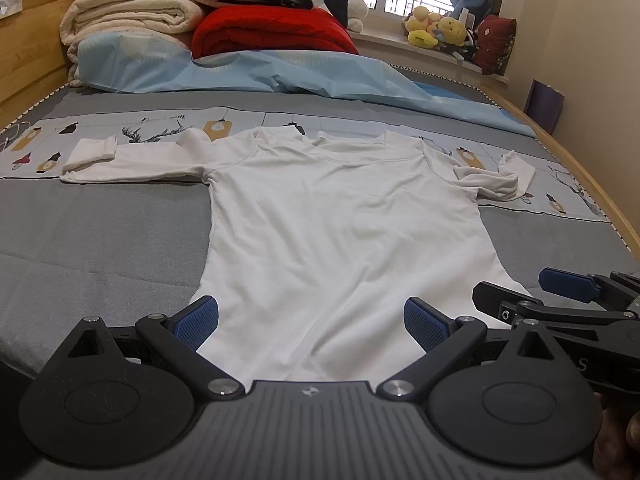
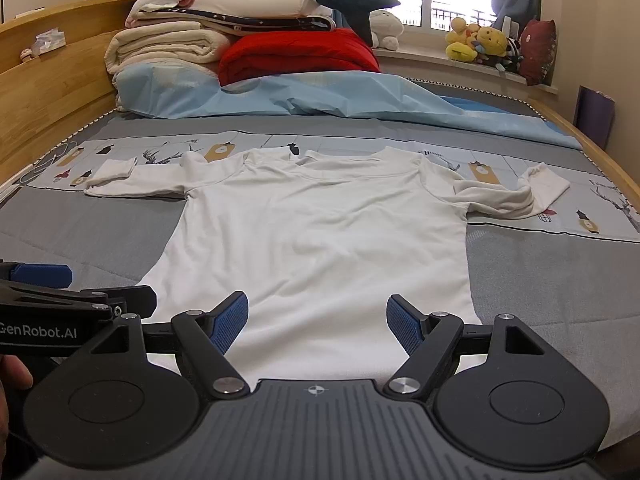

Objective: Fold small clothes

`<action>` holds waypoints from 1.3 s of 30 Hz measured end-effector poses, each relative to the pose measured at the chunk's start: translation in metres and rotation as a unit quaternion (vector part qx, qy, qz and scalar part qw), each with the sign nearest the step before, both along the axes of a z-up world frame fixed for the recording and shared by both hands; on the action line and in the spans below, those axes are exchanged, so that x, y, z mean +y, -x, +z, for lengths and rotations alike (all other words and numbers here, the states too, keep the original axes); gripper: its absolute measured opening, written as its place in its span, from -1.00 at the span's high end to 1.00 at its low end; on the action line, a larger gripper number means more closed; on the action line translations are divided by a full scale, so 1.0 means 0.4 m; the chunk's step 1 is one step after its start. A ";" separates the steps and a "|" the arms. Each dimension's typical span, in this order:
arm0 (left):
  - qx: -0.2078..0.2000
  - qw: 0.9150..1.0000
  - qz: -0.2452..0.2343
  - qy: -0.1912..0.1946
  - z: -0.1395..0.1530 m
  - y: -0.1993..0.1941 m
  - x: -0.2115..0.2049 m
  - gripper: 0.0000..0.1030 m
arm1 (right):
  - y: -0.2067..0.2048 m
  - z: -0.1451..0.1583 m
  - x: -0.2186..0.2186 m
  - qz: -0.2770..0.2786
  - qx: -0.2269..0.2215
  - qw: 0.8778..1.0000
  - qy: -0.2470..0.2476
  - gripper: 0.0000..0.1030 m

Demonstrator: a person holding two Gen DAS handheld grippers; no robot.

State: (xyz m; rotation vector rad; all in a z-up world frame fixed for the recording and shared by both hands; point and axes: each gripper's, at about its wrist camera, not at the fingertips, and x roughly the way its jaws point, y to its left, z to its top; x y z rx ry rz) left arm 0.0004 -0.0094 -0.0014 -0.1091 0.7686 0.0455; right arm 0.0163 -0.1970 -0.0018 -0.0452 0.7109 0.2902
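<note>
White shirt [image 1: 344,232] spread flat on the bed [image 1: 100,248], collar toward the headboard end, hem at the near edge.

Left to right: my left gripper [image 1: 311,322], fingers spread wide and holding nothing, hovers over the hem's left part; my right gripper [image 2: 316,322], equally wide and empty, over its right part. I judge the shirt laid flat, sleeves out, so folding can begin.

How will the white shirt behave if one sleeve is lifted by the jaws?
The shirt probably goes floppy: it lies flat with soft wrinkles, and its right sleeve is already bunched and doubled over. It looks thin and light, so a lifted sleeve would likely drape and drag the body along. On the quilted bed cover it may slide a little rather than stay put.
</note>
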 end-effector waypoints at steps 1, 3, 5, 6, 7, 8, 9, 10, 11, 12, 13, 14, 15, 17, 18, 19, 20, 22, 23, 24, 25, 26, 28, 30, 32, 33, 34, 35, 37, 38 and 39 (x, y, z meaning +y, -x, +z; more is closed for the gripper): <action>-0.001 1.000 -0.001 0.001 0.000 0.000 0.004 -0.95 | 0.000 0.000 0.000 0.000 0.000 1.000 0.000 -0.52; -0.001 1.000 -0.001 0.001 -0.001 0.000 0.002 -0.95 | 0.000 0.000 0.001 -0.001 0.000 1.000 0.001 -0.52; 0.000 1.000 -0.001 0.001 -0.004 -0.006 0.002 -0.94 | -0.001 -0.001 0.000 -0.002 0.000 1.000 0.001 -0.52; 0.000 1.000 -0.001 0.002 -0.004 -0.006 0.002 -0.95 | -0.003 -0.001 0.001 -0.004 0.001 1.000 0.001 -0.52; 0.000 1.000 -0.001 0.001 -0.004 -0.006 0.001 -0.95 | -0.003 -0.002 0.000 -0.004 0.001 1.000 0.001 -0.52; 0.000 1.000 -0.001 0.000 -0.004 -0.006 0.001 -0.95 | -0.003 -0.001 0.001 -0.004 0.000 1.000 0.001 -0.52; 0.001 1.000 -0.001 0.000 -0.003 -0.006 0.001 -0.95 | -0.004 -0.002 0.002 -0.005 0.000 1.000 0.001 -0.52; 0.001 1.000 -0.001 0.000 -0.003 -0.007 0.000 -0.95 | -0.004 -0.002 0.001 -0.005 0.000 1.000 0.001 -0.52; 0.000 1.000 -0.001 0.001 -0.003 -0.006 0.002 -0.95 | -0.003 -0.002 0.003 -0.005 0.000 1.000 0.002 -0.52; 0.000 1.000 -0.001 0.001 -0.003 -0.006 0.001 -0.95 | -0.003 -0.002 0.003 -0.005 0.000 1.000 0.002 -0.52; 0.000 1.000 -0.001 0.001 -0.003 -0.007 -0.001 -0.95 | -0.003 -0.002 0.003 -0.005 0.000 1.000 0.002 -0.52; 0.000 1.000 -0.001 0.000 -0.005 -0.007 0.001 -0.95 | -0.003 -0.002 0.003 -0.005 -0.001 1.000 0.002 -0.52; 0.000 1.000 -0.001 0.001 -0.009 -0.006 0.007 -0.94 | -0.003 -0.002 0.003 -0.005 -0.001 1.000 0.003 -0.52; 0.000 1.000 -0.001 0.001 -0.009 -0.006 0.006 -0.95 | -0.003 -0.002 0.003 -0.005 -0.001 1.000 0.004 -0.52; 0.000 1.000 -0.001 0.001 -0.009 -0.006 0.007 -0.94 | -0.003 -0.002 0.002 -0.004 -0.001 1.000 0.004 -0.52; 0.000 1.000 -0.001 0.001 -0.009 -0.007 0.006 -0.95 | -0.003 -0.002 0.003 -0.005 -0.001 1.000 0.003 -0.52; 0.000 1.000 -0.001 0.001 -0.009 -0.006 0.007 -0.95 | -0.003 -0.002 0.003 -0.005 -0.001 1.000 0.003 -0.52; 0.000 1.000 -0.001 0.001 -0.010 -0.007 0.004 -0.95 | -0.003 -0.002 0.003 -0.005 -0.001 1.000 0.004 -0.52; -0.001 1.000 -0.001 0.000 -0.009 -0.006 0.006 -0.95 | -0.003 -0.002 0.003 -0.005 -0.002 1.000 0.004 -0.52; -0.001 1.000 -0.001 0.000 -0.009 -0.006 0.005 -0.95 | -0.003 -0.001 0.003 -0.004 -0.002 1.000 0.004 -0.52; -0.002 1.000 -0.001 -0.002 -0.009 -0.009 0.004 -0.95 | -0.001 0.000 0.004 -0.004 -0.004 1.000 0.004 -0.52; -0.004 1.000 0.000 -0.004 -0.009 -0.007 0.013 -0.95 | -0.002 0.004 0.001 -0.006 -0.008 1.000 0.003 -0.49; -0.009 1.000 0.009 0.008 0.007 -0.010 0.036 -0.95 | -0.007 0.025 -0.027 -0.022 -0.019 0.999 -0.014 -0.48; -0.024 1.000 -0.001 0.008 0.040 -0.017 0.066 -0.94 | -0.021 0.060 -0.075 -0.042 -0.043 0.998 -0.029 -0.48; -0.049 0.998 -0.031 -0.015 0.077 -0.030 0.096 -0.91 | -0.045 0.095 -0.137 -0.068 -0.070 0.995 -0.039 -0.49; -0.057 0.997 -0.048 -0.028 0.090 -0.039 0.112 -0.85 | -0.064 0.108 -0.173 -0.075 -0.079 0.993 -0.044 -0.49; -0.057 0.995 -0.066 -0.038 0.097 -0.052 0.131 -0.76 | -0.084 0.114 -0.205 -0.082 -0.083 0.992 -0.040 -0.49; -0.049 0.995 -0.080 -0.044 0.097 -0.068 0.152 -0.48 | -0.107 0.114 -0.232 -0.092 -0.080 0.992 -0.028 -0.49; -0.019 0.995 -0.092 -0.028 0.075 -0.108 0.207 -0.07 | -0.153 0.094 -0.281 -0.103 -0.061 0.993 -0.014 -0.43; 0.016 0.996 -0.090 -0.014 0.052 -0.130 0.235 0.20 | -0.172 0.074 -0.303 -0.100 -0.044 0.994 -0.018 -0.22; 0.041 0.996 -0.081 0.007 0.025 -0.151 0.266 0.37 | -0.191 0.047 -0.320 -0.099 -0.018 0.995 -0.024 0.01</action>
